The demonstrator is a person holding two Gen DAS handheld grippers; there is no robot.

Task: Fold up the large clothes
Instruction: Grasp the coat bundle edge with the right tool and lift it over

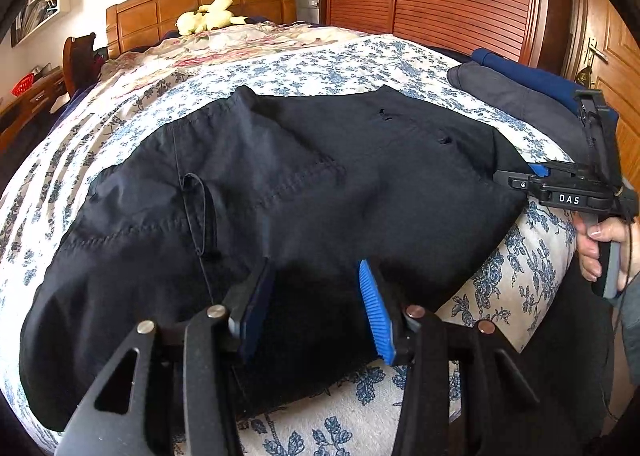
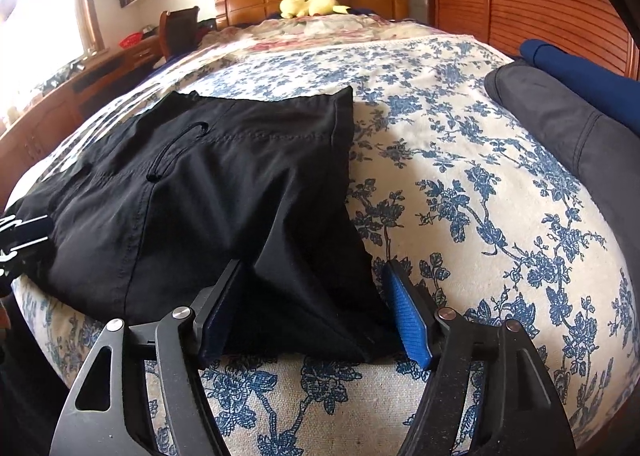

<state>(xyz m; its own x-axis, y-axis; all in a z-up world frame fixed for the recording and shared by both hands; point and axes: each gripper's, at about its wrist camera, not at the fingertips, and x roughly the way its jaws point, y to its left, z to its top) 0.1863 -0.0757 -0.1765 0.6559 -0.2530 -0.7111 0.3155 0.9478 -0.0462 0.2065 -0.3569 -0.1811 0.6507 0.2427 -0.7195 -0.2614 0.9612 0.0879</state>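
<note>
Bedroom, floral bed [image 2: 460, 159]; black trousers [image 1: 280, 183] flat at near edge. Left hand-held gripper [image 1: 316, 308] and right hand-held gripper [image 2: 316, 308] apart, straddling hem; clamp both layers evenly before lifting.

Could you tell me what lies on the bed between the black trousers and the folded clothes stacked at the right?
Nothing but bare floral bedspread separates the black trousers from the folded clothes; the right wrist view shows this most clearly.

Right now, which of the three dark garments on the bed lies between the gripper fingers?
The black trousers, spread flat at the bed's near edge. The grey garment and the blue garment lie stacked far right.
</note>
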